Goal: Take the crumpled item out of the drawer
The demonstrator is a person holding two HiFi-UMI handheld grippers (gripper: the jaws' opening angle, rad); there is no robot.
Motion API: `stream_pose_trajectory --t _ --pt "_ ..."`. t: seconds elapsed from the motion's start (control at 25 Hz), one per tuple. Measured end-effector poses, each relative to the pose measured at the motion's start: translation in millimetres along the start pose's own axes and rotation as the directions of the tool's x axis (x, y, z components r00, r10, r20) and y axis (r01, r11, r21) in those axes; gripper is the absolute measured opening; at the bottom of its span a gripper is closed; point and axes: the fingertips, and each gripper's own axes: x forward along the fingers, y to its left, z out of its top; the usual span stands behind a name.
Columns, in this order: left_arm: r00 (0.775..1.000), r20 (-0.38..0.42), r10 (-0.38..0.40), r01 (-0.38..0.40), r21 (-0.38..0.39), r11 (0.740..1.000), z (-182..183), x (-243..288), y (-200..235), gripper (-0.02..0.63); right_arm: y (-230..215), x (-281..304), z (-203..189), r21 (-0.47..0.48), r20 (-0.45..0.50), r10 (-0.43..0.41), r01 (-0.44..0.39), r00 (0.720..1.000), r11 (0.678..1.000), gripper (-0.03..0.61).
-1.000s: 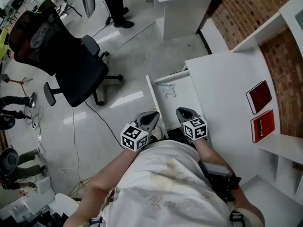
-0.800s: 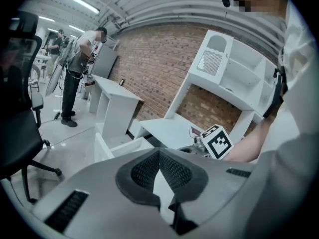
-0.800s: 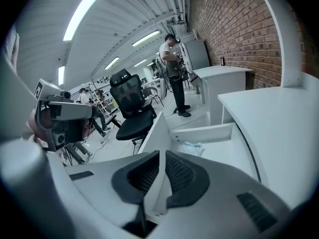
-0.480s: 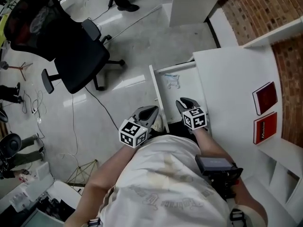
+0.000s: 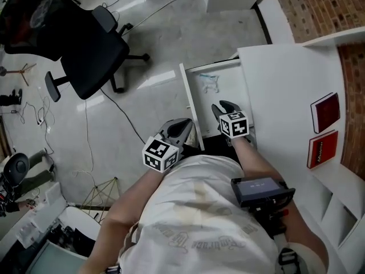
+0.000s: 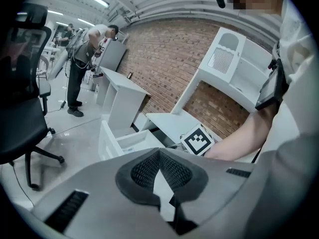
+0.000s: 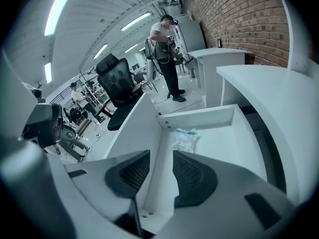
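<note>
Bright, even light falls from long white ceiling tube lamps, leaving pale glare streaks on the glossy grey floor. Both gripper views bulge fisheye-style, dark at the corners; shadows are soft.

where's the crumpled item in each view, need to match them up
Head view: the crumpled item lies inside the open drawer, upper centre, towards its far end.
Left gripper view: the item does not show; only the drawer does, left of centre.
Right gripper view: the crumpled item is at centre, on the drawer floor.
Shared landmark: the open white drawer.
</note>
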Motion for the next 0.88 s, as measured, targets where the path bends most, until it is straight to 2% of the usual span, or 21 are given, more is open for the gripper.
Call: stream_pose_trajectory --t 0.6,0.88 --pt "0.997 0.021 0.075 -0.073 -0.084 0.994 2.6 8.7 15.7 0.02 -20.8 50.7 -7.6 -0.04 -0.129 -0.018 0.013 0.991 0.999 0.212" --pt "0.997 0.001 0.072 -0.072 -0.098 0.993 -3.5 15.2 10.4 0.02 -25.4 73.8 -8.8 -0.039 -0.184 -0.018 0.011 0.983 0.999 0.249"
